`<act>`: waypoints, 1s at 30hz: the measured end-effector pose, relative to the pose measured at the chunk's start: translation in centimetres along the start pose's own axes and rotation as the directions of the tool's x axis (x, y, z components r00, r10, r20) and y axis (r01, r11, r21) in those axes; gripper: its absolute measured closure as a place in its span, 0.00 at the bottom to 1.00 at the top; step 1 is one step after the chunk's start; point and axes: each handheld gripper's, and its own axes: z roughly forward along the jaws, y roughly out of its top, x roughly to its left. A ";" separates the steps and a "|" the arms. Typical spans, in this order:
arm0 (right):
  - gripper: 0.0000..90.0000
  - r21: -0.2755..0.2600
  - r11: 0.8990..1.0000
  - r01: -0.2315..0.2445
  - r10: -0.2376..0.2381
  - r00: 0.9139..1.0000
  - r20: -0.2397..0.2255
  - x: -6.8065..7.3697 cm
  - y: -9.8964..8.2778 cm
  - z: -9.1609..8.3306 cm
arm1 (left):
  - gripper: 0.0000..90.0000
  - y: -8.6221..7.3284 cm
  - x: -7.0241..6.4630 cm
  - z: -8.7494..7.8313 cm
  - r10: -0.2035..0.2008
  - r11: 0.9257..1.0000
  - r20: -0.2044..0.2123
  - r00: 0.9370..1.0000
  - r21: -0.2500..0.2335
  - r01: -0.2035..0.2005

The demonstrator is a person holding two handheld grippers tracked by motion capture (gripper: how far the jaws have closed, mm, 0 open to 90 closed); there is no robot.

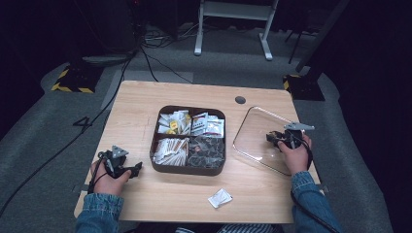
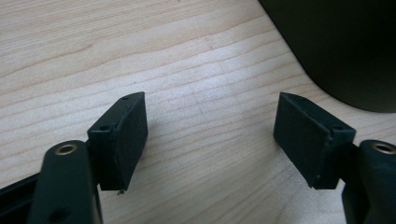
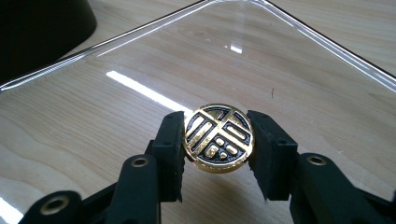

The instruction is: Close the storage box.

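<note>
Nearest the person, a small white sachet [image 1: 219, 198] lies alone on the table [image 1: 141, 102], close to the front edge and apart from everything else.

The left hand-held gripper [image 1: 133, 169] rests low over bare wood at the left front, jaws spread wide with nothing between them. In the left gripper view the dark outer wall of the tray [image 2: 345, 46] stands just ahead to one side.

The right hand-held gripper [image 1: 270, 138] is clamped on the round black-and-gold knob [image 3: 219, 138] of a clear lid [image 1: 257, 136]. The lid lies on the table at the right, beside the tray, with its corner reaching the table's right edge.

At mid-table sits the brown four-compartment tray [image 1: 188, 169], uncovered, holding white packets, paper-wrapped sticks and dark wrapped items. It stands between the two hand-held grippers.

Behind the tray, a dark round grommet [image 1: 240, 100] is set in the table. Beyond the table, cables and a white stand base occupy the floor.
</note>
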 end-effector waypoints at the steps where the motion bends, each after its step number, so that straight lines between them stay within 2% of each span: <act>1: 0.66 0.000 1.000 -0.002 0.002 1.000 -0.003 0.0 0.1 -0.3 | 0.27 0.0 -0.1 0.1 0.008 1.000 -0.004 1.000 -0.002 -0.008; 7: 0.66 -0.011 1.000 -0.023 0.022 0.999 -0.040 0.1 0.7 -1.9 | 0.20 -0.1 -0.1 0.4 0.015 1.000 0.007 1.000 -0.024 -0.015; 20: 0.66 -0.055 0.998 0.027 -0.031 0.997 -0.073 1.7 2.8 -4.2 | 0.18 -0.1 -0.2 0.5 0.011 1.000 0.000 1.000 -0.026 -0.011; 30: 0.66 -0.057 0.997 0.060 -0.067 0.991 -0.120 3.6 4.8 -4.4 | 0.18 -0.2 -0.6 0.5 -0.001 1.000 -0.011 1.000 -0.030 0.000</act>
